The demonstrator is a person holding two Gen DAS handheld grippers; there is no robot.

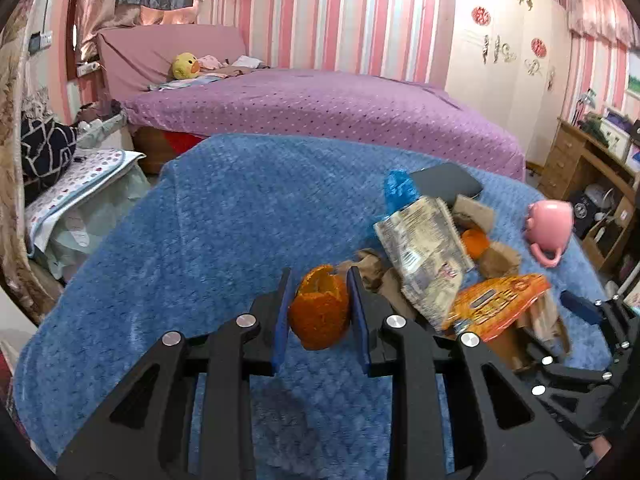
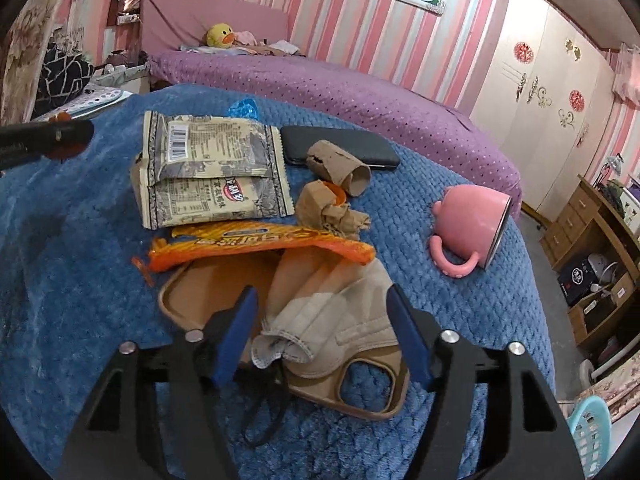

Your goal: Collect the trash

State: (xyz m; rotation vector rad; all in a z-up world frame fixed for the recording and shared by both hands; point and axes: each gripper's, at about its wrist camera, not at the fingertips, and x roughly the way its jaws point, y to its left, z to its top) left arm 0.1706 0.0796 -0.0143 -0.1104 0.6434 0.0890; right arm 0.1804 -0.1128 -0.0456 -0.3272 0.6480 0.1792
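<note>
Left wrist: the left gripper [image 1: 320, 304] clamps its fingers on an orange peel [image 1: 320, 312], a light, brittle shell best pinched across its walls, just left of the grey wrapper [image 1: 424, 248].

Right wrist: the right gripper [image 2: 324, 336] stands released over a limp mask [image 2: 320, 332], below that wrapper [image 2: 208, 172].

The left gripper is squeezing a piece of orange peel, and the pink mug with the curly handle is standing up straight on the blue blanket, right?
Not quite. The left gripper does squeeze the piece of orange peel, but the pink mug with the curly handle is tipped over on its side on the blue blanket. The right wrist view shows its open rim facing sideways.
</note>
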